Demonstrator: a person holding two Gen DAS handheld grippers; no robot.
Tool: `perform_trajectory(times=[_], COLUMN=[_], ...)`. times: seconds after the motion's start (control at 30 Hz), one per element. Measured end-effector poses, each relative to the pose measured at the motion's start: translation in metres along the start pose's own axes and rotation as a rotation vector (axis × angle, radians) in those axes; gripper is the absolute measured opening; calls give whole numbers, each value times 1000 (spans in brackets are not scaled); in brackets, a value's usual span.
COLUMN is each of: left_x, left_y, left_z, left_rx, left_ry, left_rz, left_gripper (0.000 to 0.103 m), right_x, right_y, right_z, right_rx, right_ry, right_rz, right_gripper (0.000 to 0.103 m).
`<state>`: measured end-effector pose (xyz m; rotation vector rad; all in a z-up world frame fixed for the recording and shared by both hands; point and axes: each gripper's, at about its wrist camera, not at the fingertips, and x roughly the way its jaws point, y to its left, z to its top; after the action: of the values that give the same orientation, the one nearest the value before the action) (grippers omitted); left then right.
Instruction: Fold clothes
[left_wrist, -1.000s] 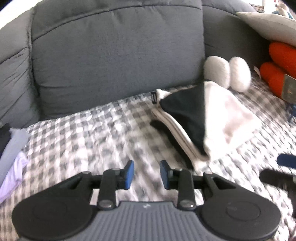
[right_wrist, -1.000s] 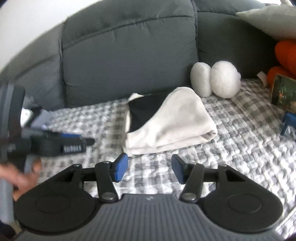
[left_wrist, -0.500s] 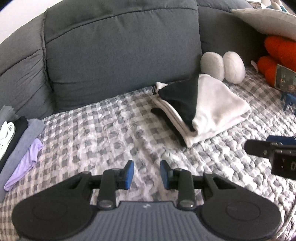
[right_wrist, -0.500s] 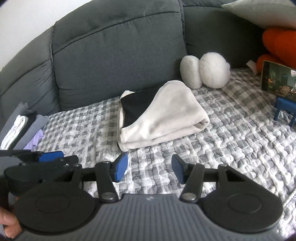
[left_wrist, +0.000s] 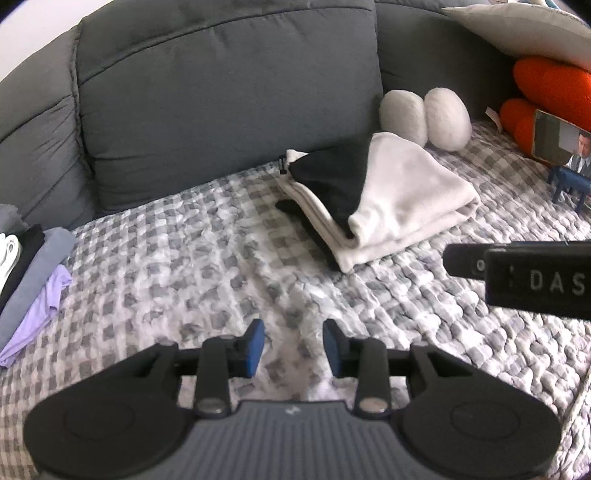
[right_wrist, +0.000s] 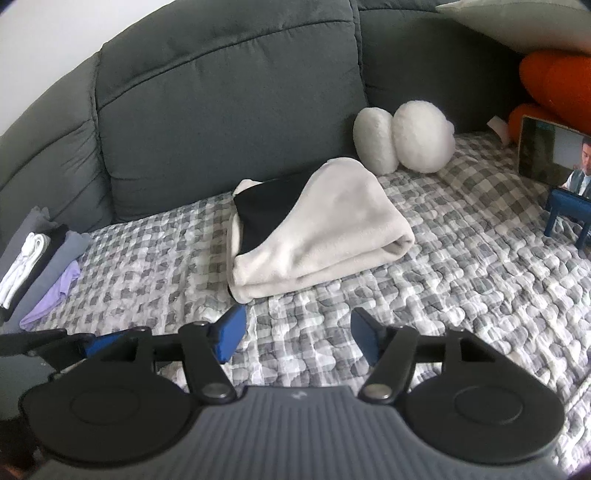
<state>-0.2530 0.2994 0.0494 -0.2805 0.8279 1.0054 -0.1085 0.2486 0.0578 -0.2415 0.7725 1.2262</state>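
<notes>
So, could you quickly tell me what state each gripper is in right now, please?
Left gripper: jaws open, holding nothing, above the checked cover.
Right gripper: jaws open wide, holding nothing, just short of the folded cream garment.

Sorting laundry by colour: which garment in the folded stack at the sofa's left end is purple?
The lavender garment at the stack's near edge, lying on the checkered cover beside the grey piece. The others are grey, black and white.
</notes>
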Motion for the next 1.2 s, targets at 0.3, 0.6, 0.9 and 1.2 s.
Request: perform_trajectory(times=[0.3, 0.6, 0.9, 1.2], left_x=[7, 7, 7, 9], left_y=[-7, -9, -5, -3], left_z=[-4, -4, -6, -5], left_rx=[26, 36, 16, 4], left_ry=[-1, -14, -15, -2], left_rz=[12, 19, -9, -27], left_gripper=[93, 102, 102, 102], right_x=[8, 17, 17, 19], right_y=[0, 5, 5, 9], right_z=[1, -4, -2, -4], right_rx=[22, -12, -18, -45], right_ry=[-12, 46, 44, 47], right_rz=[-44, -48, -65, -60], right_gripper=[103, 103, 103, 103])
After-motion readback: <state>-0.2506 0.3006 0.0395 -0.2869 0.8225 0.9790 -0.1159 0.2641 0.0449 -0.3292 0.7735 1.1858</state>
